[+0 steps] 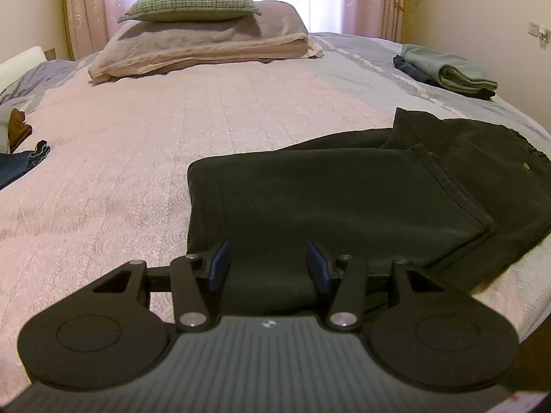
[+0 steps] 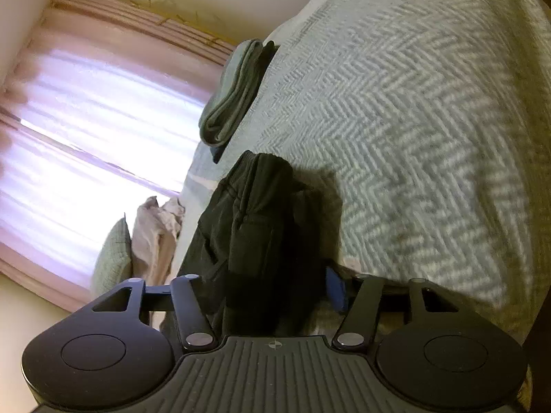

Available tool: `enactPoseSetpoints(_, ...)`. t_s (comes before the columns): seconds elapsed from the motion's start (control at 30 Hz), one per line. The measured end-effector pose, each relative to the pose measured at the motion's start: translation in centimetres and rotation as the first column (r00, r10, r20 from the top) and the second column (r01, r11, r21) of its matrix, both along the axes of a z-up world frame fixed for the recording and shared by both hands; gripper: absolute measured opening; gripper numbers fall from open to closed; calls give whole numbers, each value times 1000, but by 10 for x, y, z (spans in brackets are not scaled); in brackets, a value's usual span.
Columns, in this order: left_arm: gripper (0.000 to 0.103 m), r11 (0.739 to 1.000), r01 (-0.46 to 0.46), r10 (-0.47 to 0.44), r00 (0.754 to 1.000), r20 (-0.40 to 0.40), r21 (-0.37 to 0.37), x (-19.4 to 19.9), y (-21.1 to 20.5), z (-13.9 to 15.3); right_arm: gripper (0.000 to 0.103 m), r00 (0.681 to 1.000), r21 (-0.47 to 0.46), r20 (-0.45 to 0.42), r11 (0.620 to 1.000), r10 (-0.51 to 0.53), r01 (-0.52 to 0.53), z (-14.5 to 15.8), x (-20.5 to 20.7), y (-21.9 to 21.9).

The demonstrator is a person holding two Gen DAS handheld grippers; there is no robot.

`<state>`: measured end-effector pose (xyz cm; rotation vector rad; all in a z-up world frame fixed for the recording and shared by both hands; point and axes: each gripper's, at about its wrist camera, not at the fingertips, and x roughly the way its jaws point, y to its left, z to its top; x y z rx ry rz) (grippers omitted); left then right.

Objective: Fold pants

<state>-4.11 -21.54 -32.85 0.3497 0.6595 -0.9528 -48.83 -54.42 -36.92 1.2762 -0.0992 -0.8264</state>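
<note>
1. Ahead of our left gripper (image 1: pixel 268 265) the pants (image 1: pixel 344 189) lie on the bed (image 1: pixel 172 137), already doubled, the waist end far off to its right.
2. Between its blue pads (image 1: pixel 218 265) sits the near edge of the cloth; the jaws stand partly apart, and we cannot tell whether they press on the fabric or only flank it.
3. Before our right gripper (image 2: pixel 272 292), which is rolled on its side, a bunched fold of the pants (image 2: pixel 255 227) rises between the jaws. Only one pad (image 2: pixel 335 287) shows, the other is hidden by cloth, so we cannot tell whether it grips.
4. We judge a further fold to be in hand: both tools are at the near edge.
5. Next we need a firm pinch from both, then an even lift carried across toward the far edge.
</note>
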Motion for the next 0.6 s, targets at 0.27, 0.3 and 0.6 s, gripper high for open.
enactPoseSetpoints(0.27, 45, 1000, 14, -14, 999, -35, -9, 6, 2, -7, 20, 999, 78, 54, 997, -3, -1, -10, 6, -7)
enactPoseSetpoints(0.3, 45, 1000, 18, -19, 999, -44, -14, 7, 3, -6, 19, 999, 70, 45, 998, -3, 0, -6, 6, -4)
enactPoseSetpoints(0.6, 41, 999, 29, -31, 997, -66, -40, 11, 10, -8, 19, 1000, 90, 24, 996, -11, 9, -6, 7, -6)
